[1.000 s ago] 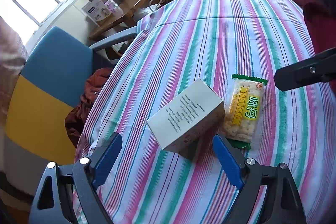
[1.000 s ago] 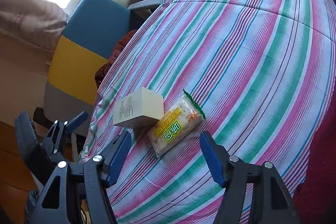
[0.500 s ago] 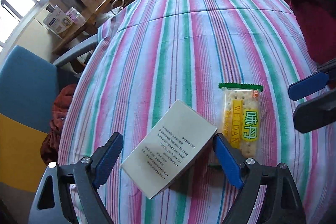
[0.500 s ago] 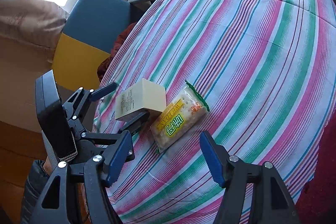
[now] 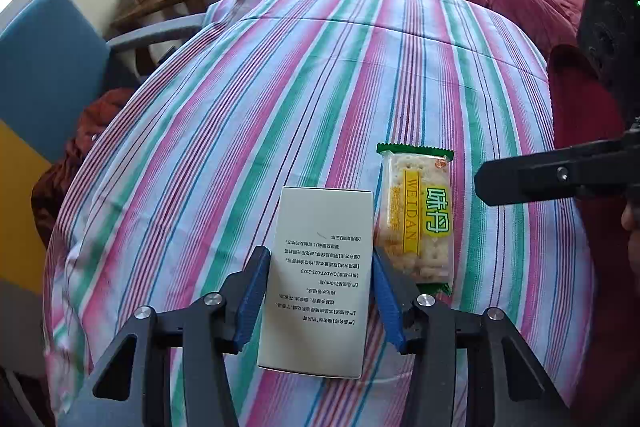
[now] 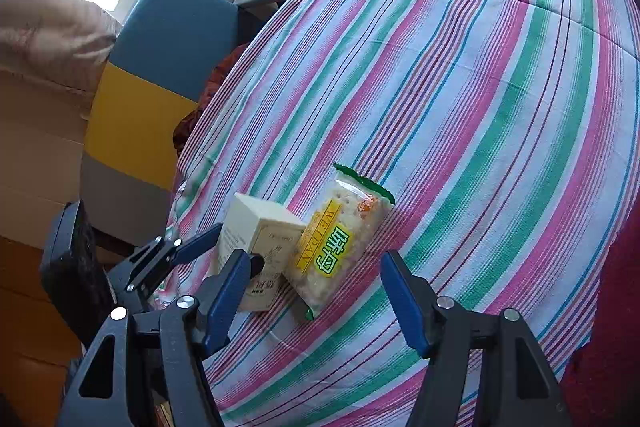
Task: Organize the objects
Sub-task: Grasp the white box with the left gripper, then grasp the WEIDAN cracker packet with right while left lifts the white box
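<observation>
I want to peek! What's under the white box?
The white box rests on the striped tablecloth, with the left gripper shut on its sides. The cracker packet lies beside it, not under. Whatever lies directly beneath the box is hidden.

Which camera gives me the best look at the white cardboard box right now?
The left wrist view: the white cardboard box fills the centre, printed face up, between the left gripper's blue fingers. The right wrist view shows only its far corner, partly hidden behind that gripper's own finger.
</observation>
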{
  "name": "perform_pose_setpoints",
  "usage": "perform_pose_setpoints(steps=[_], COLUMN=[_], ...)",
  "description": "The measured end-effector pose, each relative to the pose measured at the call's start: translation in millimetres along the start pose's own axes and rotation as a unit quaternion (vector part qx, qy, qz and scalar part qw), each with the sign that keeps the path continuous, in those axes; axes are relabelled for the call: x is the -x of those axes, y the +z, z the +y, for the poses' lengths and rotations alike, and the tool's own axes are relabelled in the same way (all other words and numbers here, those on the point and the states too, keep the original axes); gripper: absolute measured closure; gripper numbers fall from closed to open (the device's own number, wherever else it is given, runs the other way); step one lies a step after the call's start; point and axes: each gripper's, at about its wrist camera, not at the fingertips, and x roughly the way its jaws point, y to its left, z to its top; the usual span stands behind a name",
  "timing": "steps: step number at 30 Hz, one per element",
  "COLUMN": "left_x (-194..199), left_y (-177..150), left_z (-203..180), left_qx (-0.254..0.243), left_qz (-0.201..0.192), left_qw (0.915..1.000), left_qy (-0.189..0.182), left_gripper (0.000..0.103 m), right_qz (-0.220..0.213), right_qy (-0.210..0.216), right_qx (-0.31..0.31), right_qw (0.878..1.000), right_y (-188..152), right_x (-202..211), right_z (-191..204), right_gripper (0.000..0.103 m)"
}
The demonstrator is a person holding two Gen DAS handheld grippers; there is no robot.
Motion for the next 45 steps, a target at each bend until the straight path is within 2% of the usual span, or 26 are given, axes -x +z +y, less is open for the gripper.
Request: perform_pose_setpoints(steps=[3,6,9,17,20,26,30,34,37,39,42,45], left_x=[13.6,28.9,44.1,75.5,83.4,85.1,84.5,70.3,61.9,61.9,65.8,79.3], left_y=[-21.3,-50.3,-76.5,-132.8,-151.3,-161.8,-163.4,-164.8,-166.7,-167.5,-169.7,-175.1], left_z=[-3.6,-9.9,-17.3,-39.9,-50.9,-51.1,-45.8,-40.1,-36.5,-36.6,-38.5,-41.5], left_qx=[0.059,0.120,0.159,0.255,0.271,0.287,0.307,0.315,0.323,0.323,0.325,0.335], left_qz=[-0.002,-0.001,-0.005,-0.011,-0.021,-0.041,-0.050,-0.041,-0.038,-0.043,-0.046,-0.064], left_qw=[0.9981,0.9918,0.9858,0.9626,0.9577,0.9520,0.9457,0.9441,0.9419,0.9415,0.9405,0.9356], left_qy=[0.017,0.043,0.055,0.090,0.094,0.100,0.094,0.089,0.085,0.085,0.087,0.093], left_gripper=[0.052,0.052,0.052,0.052,0.052,0.052,0.051,0.052,0.052,0.052,0.053,0.053], right_qz=[0.004,0.011,0.019,0.030,0.037,0.040,0.025,0.004,0.005,0.008,0.014,0.035], right_qy=[-0.012,-0.029,-0.048,-0.102,-0.123,-0.164,-0.196,-0.222,-0.237,-0.250,-0.256,-0.227], right_qx=[0.000,0.008,0.026,0.054,0.061,0.087,0.092,0.117,0.145,0.167,0.201,0.237], right_qw=[1.000,1.000,0.998,0.993,0.990,0.982,0.976,0.968,0.961,0.954,0.945,0.944], right_y=[-0.1,-2.3,-4.9,-6.0,-5.1,3.3,8.5,8.9,7.0,5.1,-0.5,-9.6], right_x=[-2.7,-6.3,-11.4,-21.9,-28.0,-49.8,-67.5,-76.2,-80.7,-83.6,-85.1,-88.8], right_z=[-0.6,0.8,5.3,9.0,12.6,34.4,42.6,48.3,51.1,53.4,58.7,67.4], right_gripper=[0.034,0.034,0.034,0.034,0.034,0.034,0.034,0.034,0.033,0.038,0.055,0.055])
